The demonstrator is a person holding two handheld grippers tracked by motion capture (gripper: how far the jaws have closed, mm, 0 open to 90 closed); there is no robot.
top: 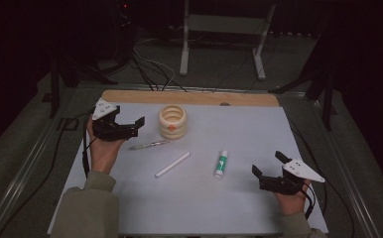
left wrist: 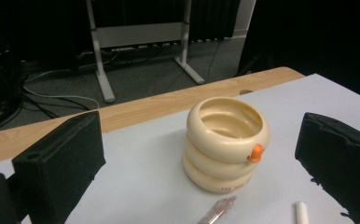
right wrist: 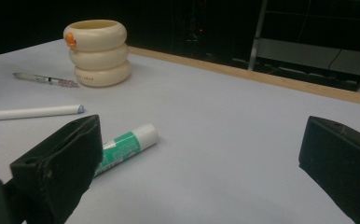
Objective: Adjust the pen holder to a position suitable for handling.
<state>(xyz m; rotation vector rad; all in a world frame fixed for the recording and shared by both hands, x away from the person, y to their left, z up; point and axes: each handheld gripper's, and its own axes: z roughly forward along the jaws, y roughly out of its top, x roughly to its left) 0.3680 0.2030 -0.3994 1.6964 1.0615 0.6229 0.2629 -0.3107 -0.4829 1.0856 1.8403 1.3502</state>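
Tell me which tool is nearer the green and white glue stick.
Right. The right tool sits just right of the glue stick, slightly nearer the person, jaws open. The left tool is far off to its left, beside the cream ringed holder, jaws open.

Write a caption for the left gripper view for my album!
The open left claw faces a cream ringed pot on the white table.
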